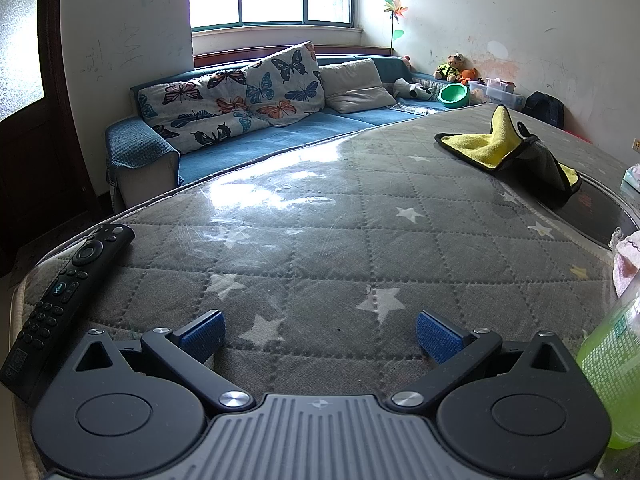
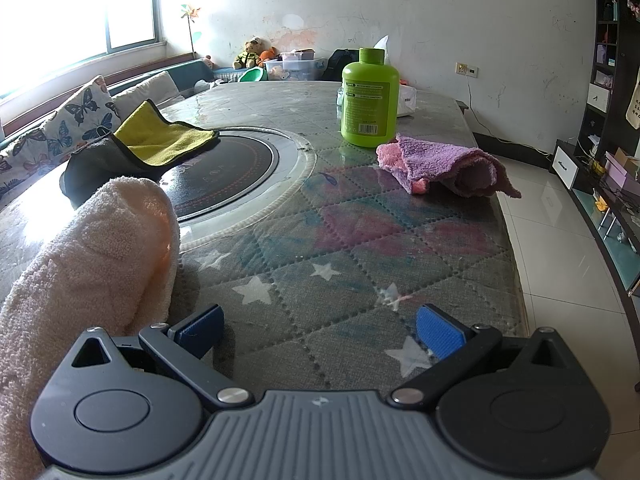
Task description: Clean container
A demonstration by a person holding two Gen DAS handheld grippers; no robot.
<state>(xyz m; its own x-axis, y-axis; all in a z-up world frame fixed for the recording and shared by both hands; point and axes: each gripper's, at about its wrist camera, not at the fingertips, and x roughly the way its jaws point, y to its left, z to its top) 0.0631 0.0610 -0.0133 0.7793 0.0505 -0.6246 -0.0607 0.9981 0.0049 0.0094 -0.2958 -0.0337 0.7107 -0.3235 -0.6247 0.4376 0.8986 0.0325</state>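
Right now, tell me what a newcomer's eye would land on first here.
The lime-green bottle stands upright on the far side of the quilted table, just behind a crumpled purple towel. A yellow-and-grey cloth drapes over the round black cooktop's edge. Both tongs, left and right, are open and empty.

Lime-green bottle [image 2: 370,98], yellow-and-grey cloth [image 2: 160,140], purple-pink towel [image 2: 444,164], grey star-patterned table cover [image 2: 320,272].

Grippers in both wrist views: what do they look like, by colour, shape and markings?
The left gripper and right gripper look alike: black link arms with silver pivot screws, two round black housings, and a ribbed grey centre plate bearing a small crosshair mark. Each finger ends in a blue textured pad. No cables, hands or sleeves show.
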